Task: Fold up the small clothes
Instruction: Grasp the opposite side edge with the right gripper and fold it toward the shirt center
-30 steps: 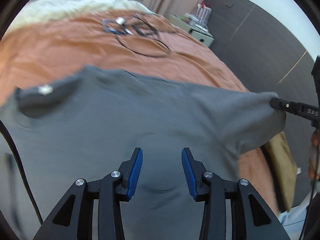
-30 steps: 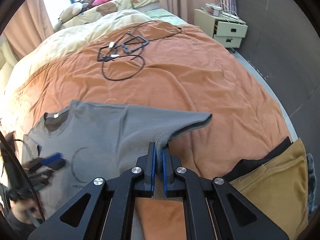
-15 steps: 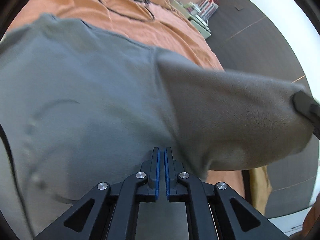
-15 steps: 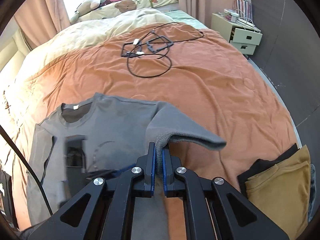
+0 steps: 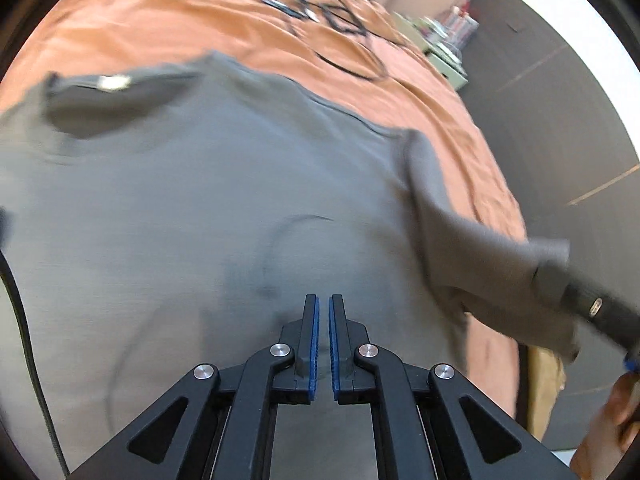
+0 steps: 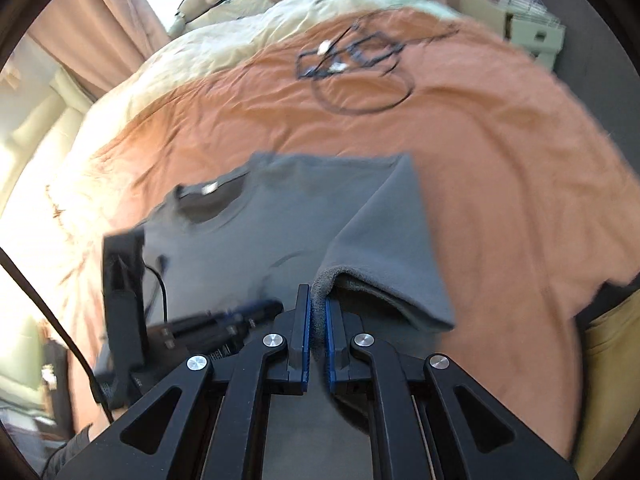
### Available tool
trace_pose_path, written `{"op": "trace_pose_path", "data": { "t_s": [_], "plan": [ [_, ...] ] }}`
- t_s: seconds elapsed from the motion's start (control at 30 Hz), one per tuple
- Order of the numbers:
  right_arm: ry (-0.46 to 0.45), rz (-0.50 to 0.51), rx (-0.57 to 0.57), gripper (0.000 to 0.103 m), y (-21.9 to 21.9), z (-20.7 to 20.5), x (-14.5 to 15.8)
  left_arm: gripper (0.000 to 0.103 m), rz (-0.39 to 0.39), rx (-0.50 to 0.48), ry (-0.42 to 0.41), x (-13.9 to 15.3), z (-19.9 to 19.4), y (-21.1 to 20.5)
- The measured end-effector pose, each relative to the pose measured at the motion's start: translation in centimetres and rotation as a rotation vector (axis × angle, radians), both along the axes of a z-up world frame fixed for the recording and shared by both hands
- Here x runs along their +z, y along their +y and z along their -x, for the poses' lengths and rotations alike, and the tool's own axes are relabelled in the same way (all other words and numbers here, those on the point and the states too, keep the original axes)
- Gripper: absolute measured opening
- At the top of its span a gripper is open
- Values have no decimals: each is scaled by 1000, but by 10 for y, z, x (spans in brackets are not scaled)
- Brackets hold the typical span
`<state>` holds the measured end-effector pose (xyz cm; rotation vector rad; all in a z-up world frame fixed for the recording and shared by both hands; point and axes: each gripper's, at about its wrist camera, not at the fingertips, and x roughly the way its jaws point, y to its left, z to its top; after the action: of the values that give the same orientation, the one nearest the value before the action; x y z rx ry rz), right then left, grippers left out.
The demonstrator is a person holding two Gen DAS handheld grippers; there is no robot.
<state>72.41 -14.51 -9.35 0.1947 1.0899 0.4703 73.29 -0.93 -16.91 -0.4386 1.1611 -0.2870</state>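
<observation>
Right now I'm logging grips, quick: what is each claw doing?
Left claw: closed over the grey shirt; whether it pinches fabric cannot be told.
Right claw: closed on the shirt's sleeve.

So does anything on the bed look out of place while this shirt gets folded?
Yes: a tangle of black cables lies loose on the orange blanket, beyond the grey shirt. Nothing looks spilled or damaged.

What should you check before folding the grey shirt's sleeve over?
1. Right gripper clamped on the sleeve: ok.
2. Left gripper shut; whether it pinches the grey shirt: cannot tell.
3. Shirt body flat on the orange blanket: ok.
4. Black cable clear of the shirt: ok.
5. Folded mustard cloth out of the way: ok.
</observation>
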Motion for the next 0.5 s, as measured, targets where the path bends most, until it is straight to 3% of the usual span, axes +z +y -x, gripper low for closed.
{"op": "trace_pose_path", "data": {
  "t_s": [0.1,0.17,0.2,0.37,0.43,0.5],
  "plan": [
    [67,-57,31,18,0,1,-7,4,-51,30,-16,17,11,22],
    [46,-80,31,54,-8,6,-1,8,-84,32,-27,26,15,29],
    [32,-93,20,58,-14,8,3,9,-96,26,-33,29,15,28],
    [3,-109,-42,58,-45,19,5,42,-132,-26,-63,39,18,14],
    [9,-90,-76,58,-54,23,-3,50,-161,-72,-71,37,16,-3],
    [17,-85,-116,58,-66,23,-14,51,-187,-113,-76,33,20,-14]
  ]
}}
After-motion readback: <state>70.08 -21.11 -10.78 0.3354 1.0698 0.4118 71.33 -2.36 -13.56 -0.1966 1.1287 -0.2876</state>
